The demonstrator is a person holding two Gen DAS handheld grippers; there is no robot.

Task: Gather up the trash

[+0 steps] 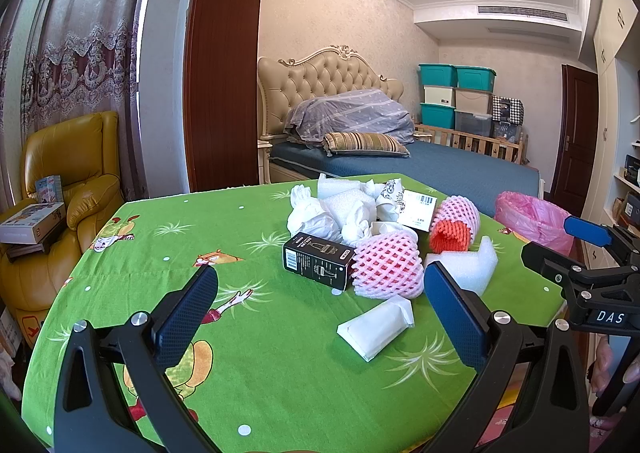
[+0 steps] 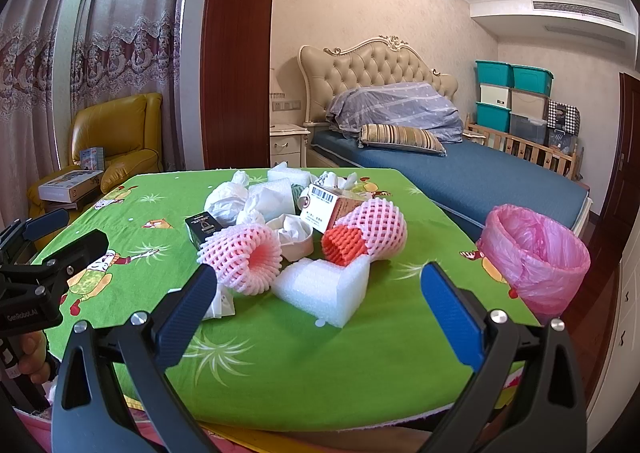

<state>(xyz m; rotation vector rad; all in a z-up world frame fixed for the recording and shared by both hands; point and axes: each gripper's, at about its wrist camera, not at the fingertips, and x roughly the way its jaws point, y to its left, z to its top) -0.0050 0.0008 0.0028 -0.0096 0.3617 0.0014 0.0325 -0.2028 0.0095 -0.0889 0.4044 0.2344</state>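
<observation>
Now my 2 hand-held grippers, left hand-held gripper (image 1: 320,305) and right hand-held gripper (image 2: 318,303), hover wide open, empty.
2 pink foam nets (image 2: 244,259) on the bench (image 2: 320,369); 1 pink-lined bin (image 2: 536,257), contents unclear.

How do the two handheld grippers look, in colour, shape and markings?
Both are black frames with two long arms, silver screws at the joints and flat blue textured pads on the fingers. The left gripper shows white lettering "GenRobot.AI" on its body in the right wrist view. The right gripper shows "DAS" in white in the left wrist view. No cables or sleeves are visible.
</observation>
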